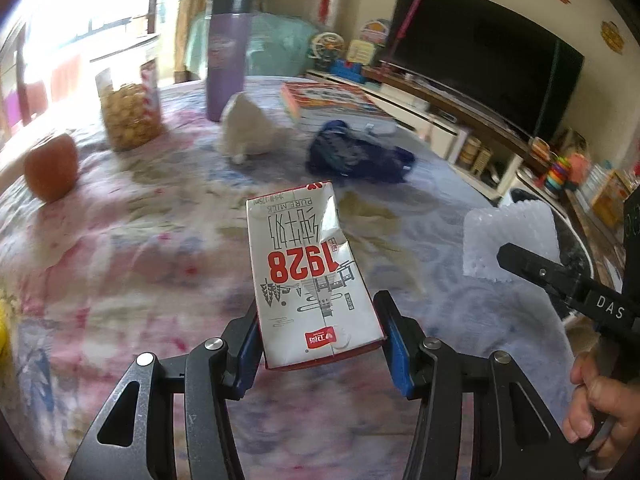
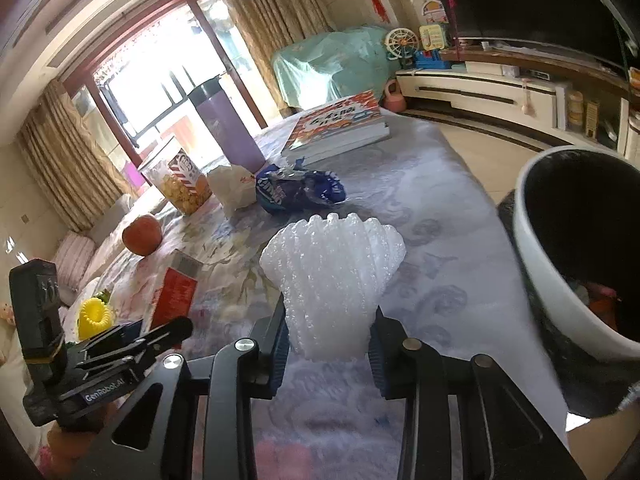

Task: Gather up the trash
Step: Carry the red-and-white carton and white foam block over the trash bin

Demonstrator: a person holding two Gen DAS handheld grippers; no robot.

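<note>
both hands loaded with trash
left gripper fingers clamp a dented white milk carton; right gripper fingers squeeze crumpled white foam wrap, near the black-lined bin for dropping.

On the table, the wrapper lies before the book, tissue left of it, bin at the right edge.

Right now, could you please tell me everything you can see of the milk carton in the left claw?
The milk carton is a small white paper box printed with a red "1928", "PURE MILK" and black drawings. It looks empty and crushed: its far right edge is dented and torn. The left claw grips its near end between blue pads, holding it above the floral tablecloth, print upside down to the camera. Nothing else touches it.
</note>
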